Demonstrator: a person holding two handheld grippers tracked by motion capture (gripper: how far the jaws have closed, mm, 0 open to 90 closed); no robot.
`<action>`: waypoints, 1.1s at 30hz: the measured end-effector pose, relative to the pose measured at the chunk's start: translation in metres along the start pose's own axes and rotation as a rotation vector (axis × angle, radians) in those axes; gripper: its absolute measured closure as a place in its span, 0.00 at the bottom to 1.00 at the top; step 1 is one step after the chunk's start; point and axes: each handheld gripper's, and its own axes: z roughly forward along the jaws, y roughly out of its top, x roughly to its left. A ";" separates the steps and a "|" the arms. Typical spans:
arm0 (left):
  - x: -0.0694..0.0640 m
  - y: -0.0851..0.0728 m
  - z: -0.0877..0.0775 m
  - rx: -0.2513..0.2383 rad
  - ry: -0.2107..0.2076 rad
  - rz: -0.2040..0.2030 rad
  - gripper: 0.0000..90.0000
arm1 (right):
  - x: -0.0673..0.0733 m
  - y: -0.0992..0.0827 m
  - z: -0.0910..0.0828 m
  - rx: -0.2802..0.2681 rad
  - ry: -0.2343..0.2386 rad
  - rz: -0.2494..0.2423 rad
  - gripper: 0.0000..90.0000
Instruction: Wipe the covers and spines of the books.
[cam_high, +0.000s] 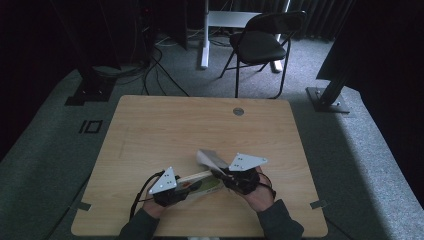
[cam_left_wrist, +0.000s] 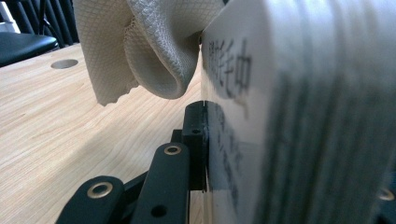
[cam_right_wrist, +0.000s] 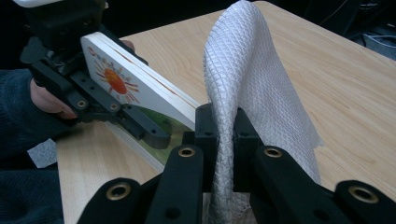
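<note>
A wooden table (cam_high: 165, 125) is standing on grey carpet (cam_high: 350, 150), with a round grommet (cam_high: 238, 111) sitting near its far edge. Behind it a black folding chair (cam_high: 262, 42) is facing the table, beside a white desk leg (cam_high: 204, 35). Cables (cam_high: 150, 75) are trailing across the floor at the left. Dark curtains (cam_high: 320, 20) are hanging at the back, and black stand feet (cam_high: 327, 97) are resting on the carpet at either side. Dim light is falling from above.

Place: a dim recording lab or studio.
Evidence: black curtains (cam_high: 35, 40), floor cables (cam_high: 150, 70), stand bases (cam_high: 327, 97), folding chair (cam_high: 262, 42), carpet (cam_high: 360, 150).
</note>
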 end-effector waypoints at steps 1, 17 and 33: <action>0.000 0.000 0.000 0.000 0.000 0.000 0.86 | 0.001 0.001 0.000 0.000 0.002 -0.001 0.95; 0.000 0.000 0.000 0.003 0.000 0.000 0.86 | 0.016 0.012 0.007 0.014 0.043 -0.049 0.95; 0.001 0.000 0.000 0.005 0.001 -0.001 0.86 | 0.034 0.031 0.020 0.008 0.121 -0.103 0.95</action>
